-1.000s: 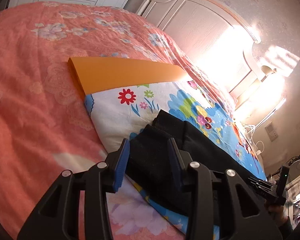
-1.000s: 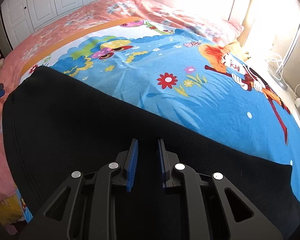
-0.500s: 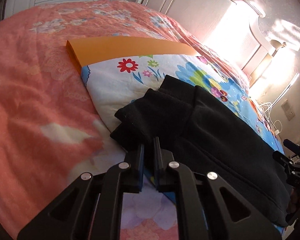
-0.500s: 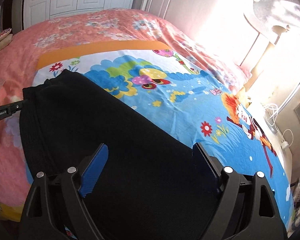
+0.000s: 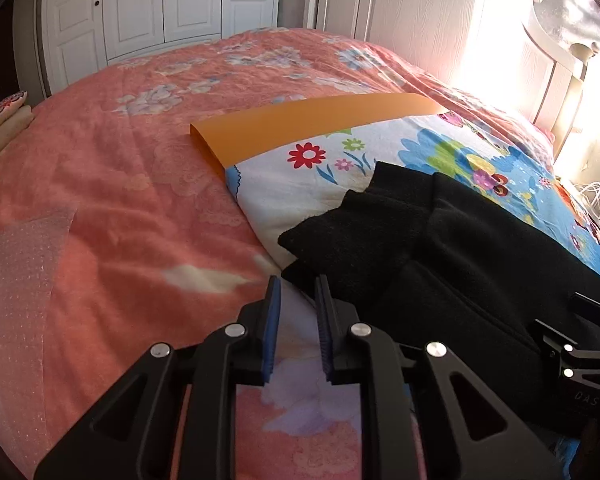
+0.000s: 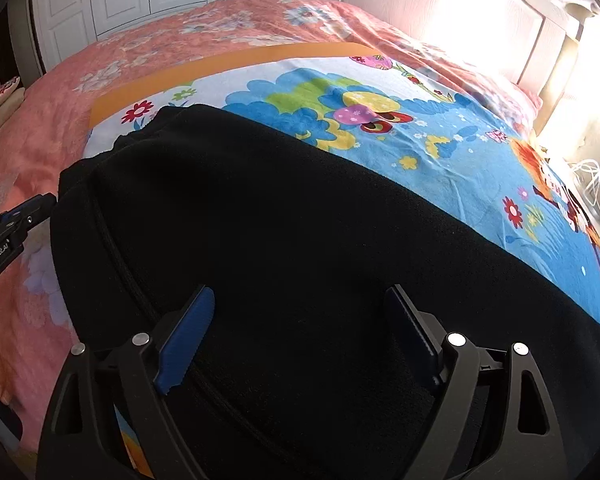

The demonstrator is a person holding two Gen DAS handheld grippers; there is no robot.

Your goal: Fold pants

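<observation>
Black pants (image 5: 452, 248) lie folded lengthwise on a cartoon-print sheet (image 5: 300, 184), with one bunched end toward the orange strip. My left gripper (image 5: 297, 284) hovers just left of that end. Its jaws are opening, a narrow gap shows between the blue pads, and only pink bedding lies between them. In the right wrist view the pants (image 6: 300, 208) fill the foreground. My right gripper (image 6: 300, 294) stands wide open above the cloth and holds nothing. Each gripper shows at the edge of the other's view: the right gripper (image 5: 580, 340) and the left gripper (image 6: 16, 224).
A pink floral bedspread (image 5: 140, 168) covers the bed around the sheet. An orange strip (image 5: 320, 124) borders the sheet's far side. A white headboard (image 5: 440, 32) and white wardrobe doors (image 5: 160, 4) stand behind. Cables (image 6: 592, 176) hang at the right bedside.
My left gripper shut at the pants' bunched end, then parted slightly and came off it to the left. My right gripper went from nearly shut on the cloth to wide open.
</observation>
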